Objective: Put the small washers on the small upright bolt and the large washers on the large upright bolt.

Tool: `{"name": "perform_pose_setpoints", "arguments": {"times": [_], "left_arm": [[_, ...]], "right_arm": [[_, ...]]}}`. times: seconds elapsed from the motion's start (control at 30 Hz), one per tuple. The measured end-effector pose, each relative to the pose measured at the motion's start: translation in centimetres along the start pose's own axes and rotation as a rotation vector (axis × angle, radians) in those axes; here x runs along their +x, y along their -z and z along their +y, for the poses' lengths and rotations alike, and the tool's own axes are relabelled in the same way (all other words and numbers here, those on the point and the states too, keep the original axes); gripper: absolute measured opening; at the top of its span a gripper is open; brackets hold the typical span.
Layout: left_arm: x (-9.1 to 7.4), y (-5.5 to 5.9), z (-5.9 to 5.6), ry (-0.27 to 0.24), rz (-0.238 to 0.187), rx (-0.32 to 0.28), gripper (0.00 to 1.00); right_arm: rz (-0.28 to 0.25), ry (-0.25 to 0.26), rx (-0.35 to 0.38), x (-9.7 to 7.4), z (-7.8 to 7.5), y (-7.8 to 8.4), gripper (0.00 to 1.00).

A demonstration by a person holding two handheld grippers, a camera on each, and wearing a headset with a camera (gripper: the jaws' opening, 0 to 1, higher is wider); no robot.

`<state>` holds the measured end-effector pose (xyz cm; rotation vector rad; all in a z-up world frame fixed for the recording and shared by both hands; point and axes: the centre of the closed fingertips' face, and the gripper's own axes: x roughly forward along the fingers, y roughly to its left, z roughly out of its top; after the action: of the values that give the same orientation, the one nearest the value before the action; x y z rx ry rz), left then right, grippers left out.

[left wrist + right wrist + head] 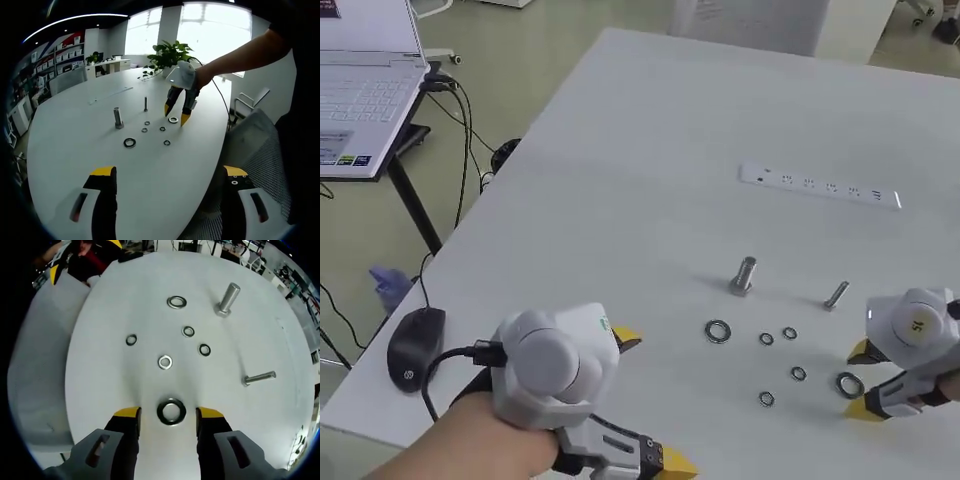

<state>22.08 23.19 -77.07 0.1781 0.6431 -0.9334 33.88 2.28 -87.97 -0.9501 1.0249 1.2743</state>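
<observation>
The right gripper (169, 413) hangs low over the white bench (100, 390) with its yellow-tipped jaws apart. They stand on either side of a large steel ring washer (161, 412), which lies flat between them, not clamped. A second large washer (169, 302) lies near the thick upright steel bolt (228, 299). The four small washers (160, 362) are scattered between, and the thin upright bolt (260, 378) stands off to one side. The left gripper (167, 172) is held well back near the bench edge, jaws wide apart and holding nothing.
</observation>
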Motion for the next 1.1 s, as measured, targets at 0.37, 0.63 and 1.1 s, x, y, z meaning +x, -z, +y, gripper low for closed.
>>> {"name": "perform_pose_setpoints", "arguments": {"times": [0.37, 0.63, 1.1], "left_arm": [[-0.11, 0.17, -0.2, -0.003, 0.005, -0.007, 0.82], [-0.21, 0.29, -0.3, -0.007, 0.005, -0.013, 0.8], [-0.26, -0.09, -0.97, -0.001, 0.001, -0.013, 0.76]], "right_arm": [[0.032, -0.008, -0.038, -0.14, 0.09, 0.03, 0.36], [0.078, -0.009, -0.057, -0.03, 0.04, 0.23, 0.3], [0.174, -0.002, -0.12, -0.1, -0.07, 0.38, 0.21]]}}
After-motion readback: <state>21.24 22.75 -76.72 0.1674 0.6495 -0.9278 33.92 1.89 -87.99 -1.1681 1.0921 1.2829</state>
